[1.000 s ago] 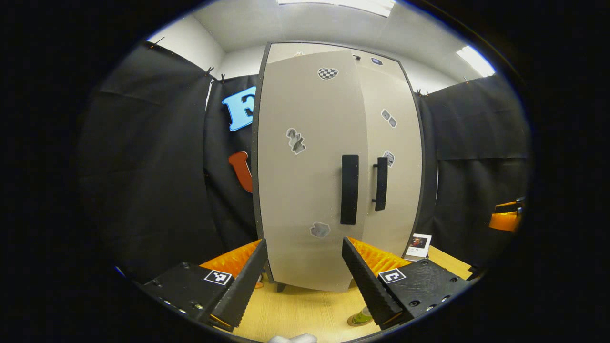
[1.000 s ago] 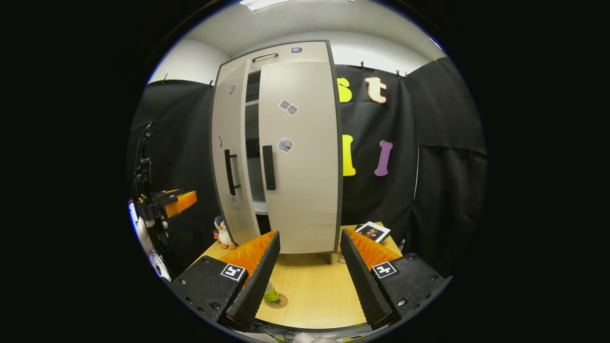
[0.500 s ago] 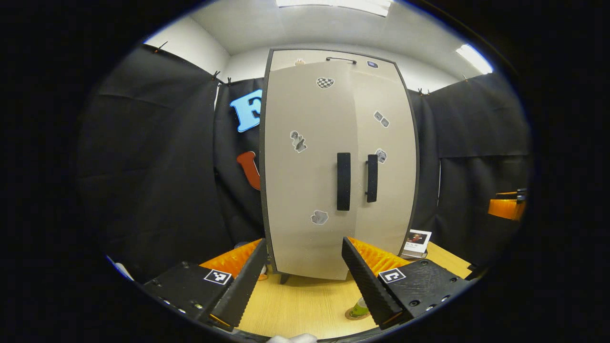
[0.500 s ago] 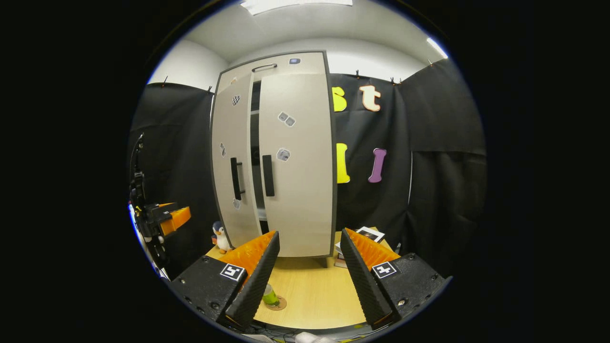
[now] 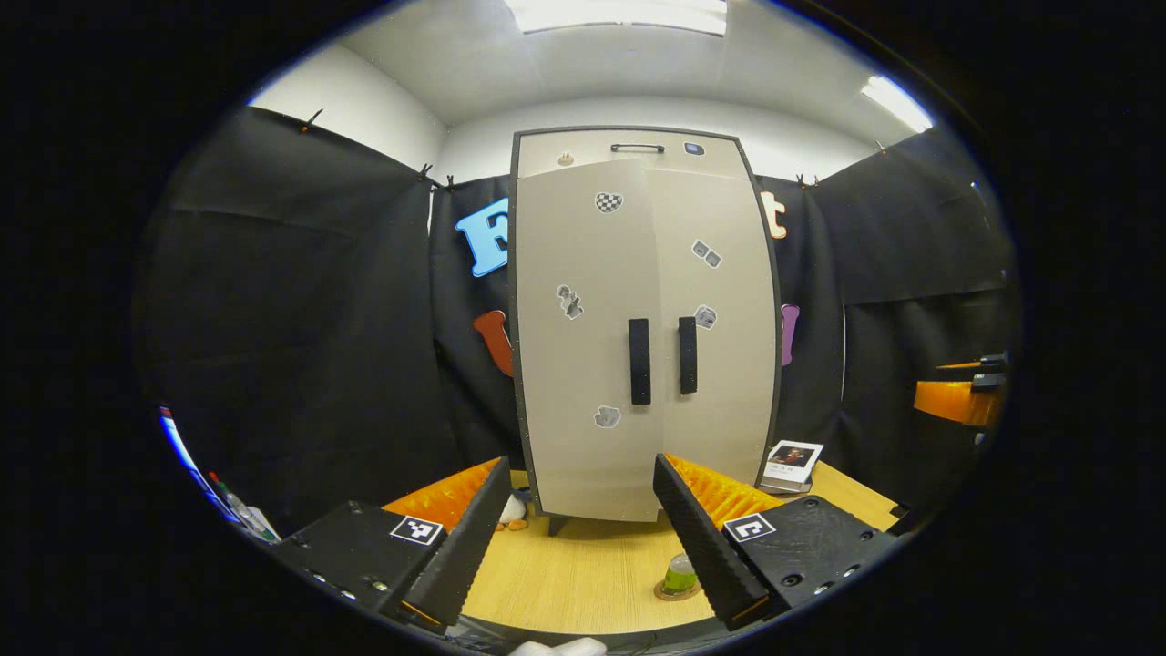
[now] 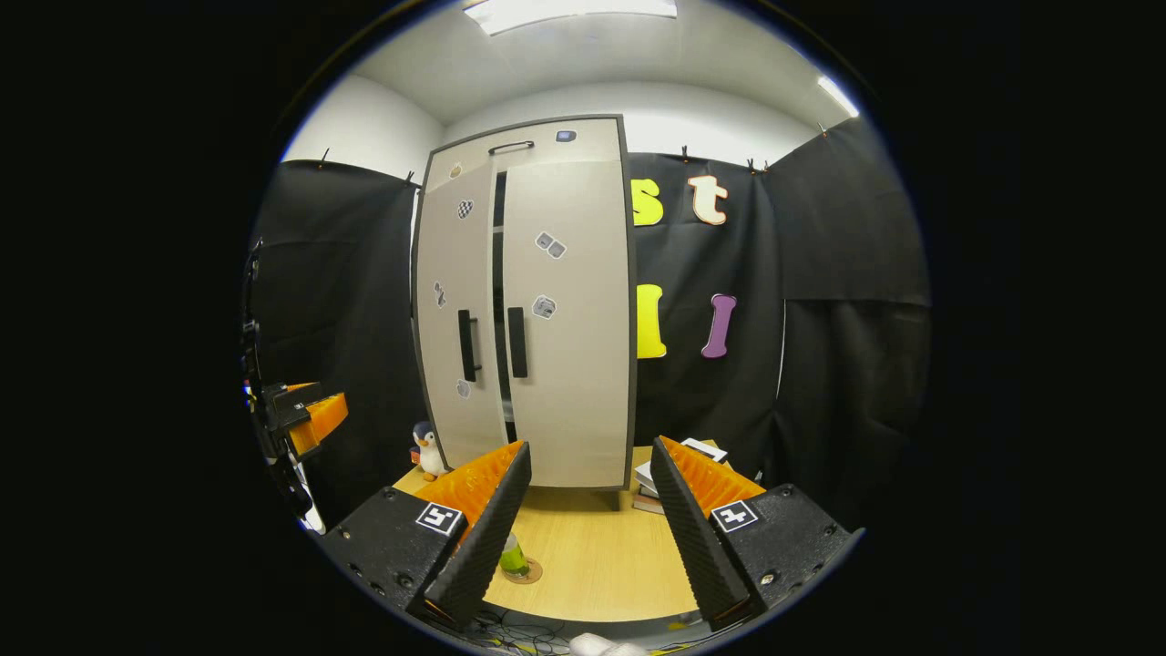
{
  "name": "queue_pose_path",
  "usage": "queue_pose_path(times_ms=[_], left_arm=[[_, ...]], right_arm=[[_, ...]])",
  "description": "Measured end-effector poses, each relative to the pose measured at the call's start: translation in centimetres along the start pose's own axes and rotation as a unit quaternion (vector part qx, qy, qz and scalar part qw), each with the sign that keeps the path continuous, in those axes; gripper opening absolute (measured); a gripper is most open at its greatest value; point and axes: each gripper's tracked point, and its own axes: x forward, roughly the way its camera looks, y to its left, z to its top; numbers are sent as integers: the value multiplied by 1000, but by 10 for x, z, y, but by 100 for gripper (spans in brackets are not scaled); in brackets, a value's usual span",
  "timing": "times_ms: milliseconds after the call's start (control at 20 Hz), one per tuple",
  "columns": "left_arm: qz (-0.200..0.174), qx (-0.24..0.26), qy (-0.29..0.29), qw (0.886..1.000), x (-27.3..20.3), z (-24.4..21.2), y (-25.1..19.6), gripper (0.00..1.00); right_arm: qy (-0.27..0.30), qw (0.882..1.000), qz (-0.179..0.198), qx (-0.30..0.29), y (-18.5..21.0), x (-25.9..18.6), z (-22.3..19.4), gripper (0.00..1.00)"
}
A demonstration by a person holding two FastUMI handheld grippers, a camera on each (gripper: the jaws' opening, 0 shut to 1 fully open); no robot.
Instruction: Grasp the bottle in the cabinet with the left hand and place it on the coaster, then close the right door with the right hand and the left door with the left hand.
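left gripper view showed the cabinet (image 5: pixel 638 319) smaller than a second before: i had drawn my left gripper (image 5: pixel 574 538) back, and the left door (image 5: pixel 583 337) had swung nearly flush. right gripper view kept a thin dark gap between the doors (not fully latched, i judged). both grippers stood spread, empty. the green bottle (image 6: pixel 513 557) stood upright on its coaster (image 6: pixel 526 573) on the table (image 6: pixel 601 565), near my right gripper (image 6: pixel 583 538).

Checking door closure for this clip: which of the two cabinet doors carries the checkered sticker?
The left door: its checkered sticker sits near the top. The right door has other grey stickers, none checkered.
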Motion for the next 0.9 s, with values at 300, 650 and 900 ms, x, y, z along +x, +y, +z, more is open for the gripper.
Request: queue_pose_path(times_ms=[300, 650, 900], left_arm=[[2, 2, 1, 1000, -37, 9, -12, 96], [5, 1, -3, 1000, -60, 16, -22, 96], [16, 7, -1, 1000, -70, 19, -24, 96]], right_arm=[[-16, 1000, -13, 23, -18, -27, 8, 82], [-23, 1000, -6, 15, -22, -44, 7, 82], [-24, 1000, 6, 19, -20, -52, 3, 82]])
